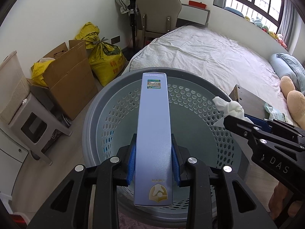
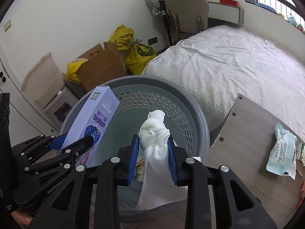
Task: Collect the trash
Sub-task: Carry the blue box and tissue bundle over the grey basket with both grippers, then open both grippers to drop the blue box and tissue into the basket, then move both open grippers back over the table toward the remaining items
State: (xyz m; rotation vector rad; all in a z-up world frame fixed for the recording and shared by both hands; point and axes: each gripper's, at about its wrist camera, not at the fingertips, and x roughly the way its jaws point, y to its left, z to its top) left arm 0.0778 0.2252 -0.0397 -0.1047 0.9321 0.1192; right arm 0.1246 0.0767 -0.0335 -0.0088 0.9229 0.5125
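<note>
Trash is carried in both grippers at once, and both are poised over the grey perforated basket (image 1: 122, 99), so one trip covers two drops. Left gripper (image 1: 154, 161) is clamped on a long blue carton (image 1: 154, 114); the blue pads (image 1: 132, 164) are pressed on its narrow sides near the lower end, which leaves most of the carton's length cantilevered forward across the basket mouth. That low grip looks chosen so the far end is already inside the rim line and the carton should tip in when released. Right gripper (image 2: 154, 156) is closed on a crumpled white tissue wad (image 2: 154, 131), pinched at its waist with a loose tail hanging below the fingers; a squeeze at the knotted part keeps soft paper from slipping. The wad is held above the basket interior, just right of the carton. A few small scraps are visible at the basket bottom (image 2: 140, 164), so the basket is judged to be the collection point. More candidates are left on the wooden tabletop (image 2: 247, 126): a pale wrapper pack (image 2: 282, 152) lies well apart from the basket. Risk as judged: the carton may bridge the rim instead of dropping.
</note>
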